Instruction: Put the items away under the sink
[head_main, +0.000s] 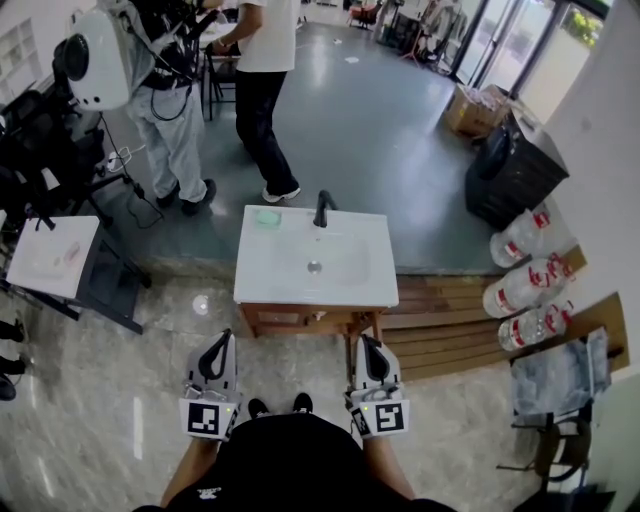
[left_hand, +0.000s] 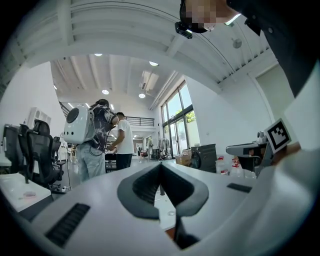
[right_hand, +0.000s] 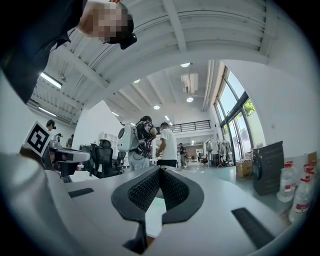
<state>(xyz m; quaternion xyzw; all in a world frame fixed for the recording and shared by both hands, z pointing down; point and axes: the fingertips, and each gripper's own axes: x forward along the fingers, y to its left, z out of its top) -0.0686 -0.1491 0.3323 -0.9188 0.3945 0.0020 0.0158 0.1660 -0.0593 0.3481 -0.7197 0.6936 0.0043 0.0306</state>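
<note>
Grey left gripper (head_main: 222, 340) and grey right gripper (head_main: 366, 343) — jaws together, empty, idling level | small pale-green item (head_main: 266, 216) lies ahead on far corner of white rectangular sink (head_main: 352, 288) — not inside brown wooden cabinet (head_main: 300, 318) beneath

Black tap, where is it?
In the head view the black metal tap stands at the far rim of the white rectangular sink, just right of a small pale green pad.

Glossy grey floor (head_main: 400, 150) adjoined pale marble tiles (head_main: 100, 440); tall windows (right_hand: 235, 112) stood at the right beneath a white beamed ceiling (right_hand: 172, 30).
</note>
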